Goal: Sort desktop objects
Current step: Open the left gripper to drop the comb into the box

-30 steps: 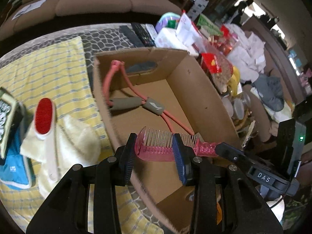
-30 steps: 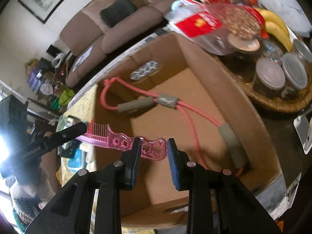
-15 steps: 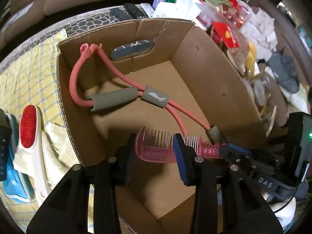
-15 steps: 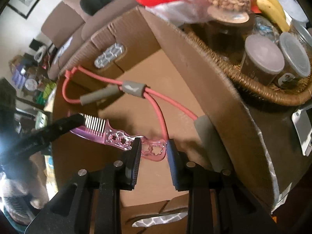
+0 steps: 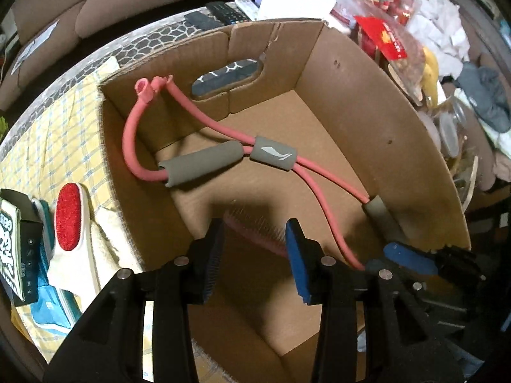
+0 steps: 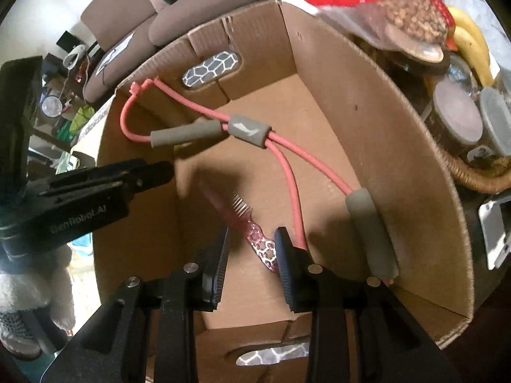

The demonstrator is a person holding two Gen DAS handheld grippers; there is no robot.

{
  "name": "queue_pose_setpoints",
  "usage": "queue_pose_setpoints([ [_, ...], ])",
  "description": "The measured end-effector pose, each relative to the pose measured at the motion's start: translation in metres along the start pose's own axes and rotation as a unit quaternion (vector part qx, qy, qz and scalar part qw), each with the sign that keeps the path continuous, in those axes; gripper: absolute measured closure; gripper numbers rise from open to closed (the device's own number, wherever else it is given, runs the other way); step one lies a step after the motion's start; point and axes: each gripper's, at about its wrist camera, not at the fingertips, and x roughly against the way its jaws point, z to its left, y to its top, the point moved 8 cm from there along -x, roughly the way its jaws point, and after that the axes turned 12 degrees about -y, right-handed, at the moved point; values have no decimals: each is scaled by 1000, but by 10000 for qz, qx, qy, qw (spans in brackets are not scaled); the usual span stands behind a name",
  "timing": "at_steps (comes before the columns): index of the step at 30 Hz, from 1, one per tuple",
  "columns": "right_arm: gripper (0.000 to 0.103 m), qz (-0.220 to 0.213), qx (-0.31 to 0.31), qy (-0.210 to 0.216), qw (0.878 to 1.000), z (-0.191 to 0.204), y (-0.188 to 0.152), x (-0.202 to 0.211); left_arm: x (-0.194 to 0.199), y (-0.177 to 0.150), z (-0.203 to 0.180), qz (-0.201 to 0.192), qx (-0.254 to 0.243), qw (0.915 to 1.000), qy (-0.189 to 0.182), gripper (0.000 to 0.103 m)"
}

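Note:
A pink comb [image 6: 247, 221] lies tilted and blurred low inside the cardboard box [image 6: 367, 111]. Its patterned handle sits between the fingers of my right gripper [image 6: 250, 252], close to the right pad, with a gap to the left pad. My left gripper [image 5: 255, 249] hangs over the comb's toothed end [image 5: 255, 231]; its jaws are opening and neither pad presses on the comb. From the right wrist view, the left gripper's tip [image 6: 166, 169] stands apart from the comb. A pink resistance band [image 5: 198, 167] with grey foam grips rests on the box floor.
Left of the box, a red lint brush [image 5: 68, 220] and a black packet [image 5: 16, 249] lie on a yellow checked cloth [image 5: 48, 146]. To the right, a wicker basket [image 6: 472, 175] holds jars, with bananas [image 6: 469, 41] and snack bags behind. Remote controls [image 5: 223, 12] lie beyond the box.
The comb, held level between both grippers before, now slants down inside the box, free of the left gripper's tip. Both grippers have sunk deeper into the box. The left jaws stand wider.

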Motion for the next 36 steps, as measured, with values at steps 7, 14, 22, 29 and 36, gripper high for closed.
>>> queue_pose_setpoints([
  [7, 54, -188, -47, -205, 9996, -1, 2, 13, 25, -5, 0, -231, -5, 9997, 38, 31],
  [14, 46, -374, -8, -442, 9983, 2, -4, 24, 51, -16, -2, -442, -88, 9990, 53, 23],
  [22, 20, -705, 23, -638, 9955, 8, -9, 42, 76, -41, 11, -619, -16, 9978, 223, 18],
  [29, 1, -712, 48, -125, 9974, 30, -24, 53, 100, -62, 18, -760, 108, 9970, 100, 3],
  [36, 1, -937, 158, -17, 9955, 55, -31, 74, 133, -86, 38, -880, 222, 9959, -40, 0],
])
